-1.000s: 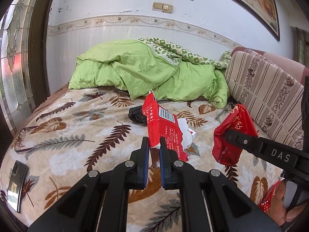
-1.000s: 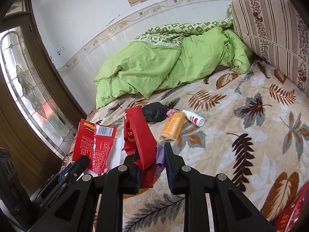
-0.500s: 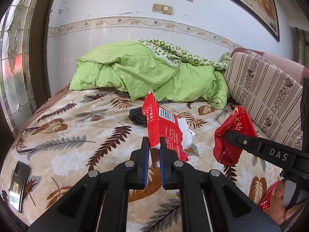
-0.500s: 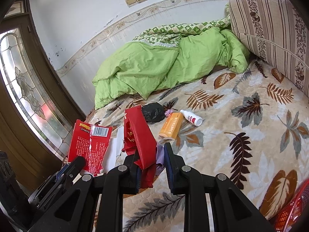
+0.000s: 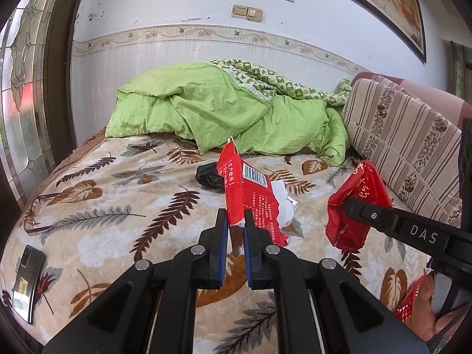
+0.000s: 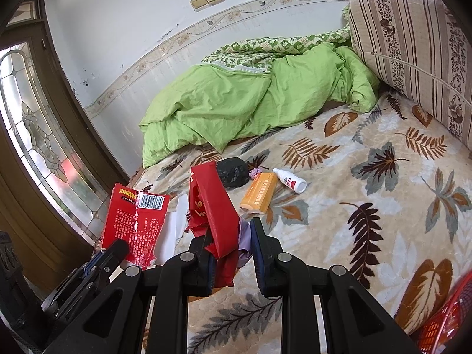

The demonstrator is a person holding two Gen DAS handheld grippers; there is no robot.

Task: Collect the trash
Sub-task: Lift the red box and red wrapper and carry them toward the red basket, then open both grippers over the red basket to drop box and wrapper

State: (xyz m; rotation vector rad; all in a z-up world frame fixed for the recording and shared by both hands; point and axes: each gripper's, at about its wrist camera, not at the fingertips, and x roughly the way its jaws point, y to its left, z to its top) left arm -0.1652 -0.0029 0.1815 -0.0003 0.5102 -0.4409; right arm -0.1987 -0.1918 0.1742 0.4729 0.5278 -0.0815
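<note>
My left gripper (image 5: 235, 216) is shut on a torn red packet with a barcode (image 5: 250, 197), held upright above the bed; the same red packet (image 6: 134, 224) shows at the left of the right wrist view. My right gripper (image 6: 230, 230) is shut on a crumpled red wrapper (image 6: 215, 206) with a bit of lilac scrap beside it; that red wrapper (image 5: 354, 203) hangs at the right of the left wrist view. On the bed lie a black bag (image 6: 233, 172), an orange box (image 6: 259, 193) and a small white bottle (image 6: 290, 180).
The leaf-patterned bed cover (image 6: 368, 206) fills the foreground. A green quilt (image 5: 224, 112) is heaped at the back and a striped cushion (image 6: 413, 44) stands on the right. A phone (image 5: 28, 274) lies at the bed's left edge. A red mesh thing (image 6: 442, 324) shows at bottom right.
</note>
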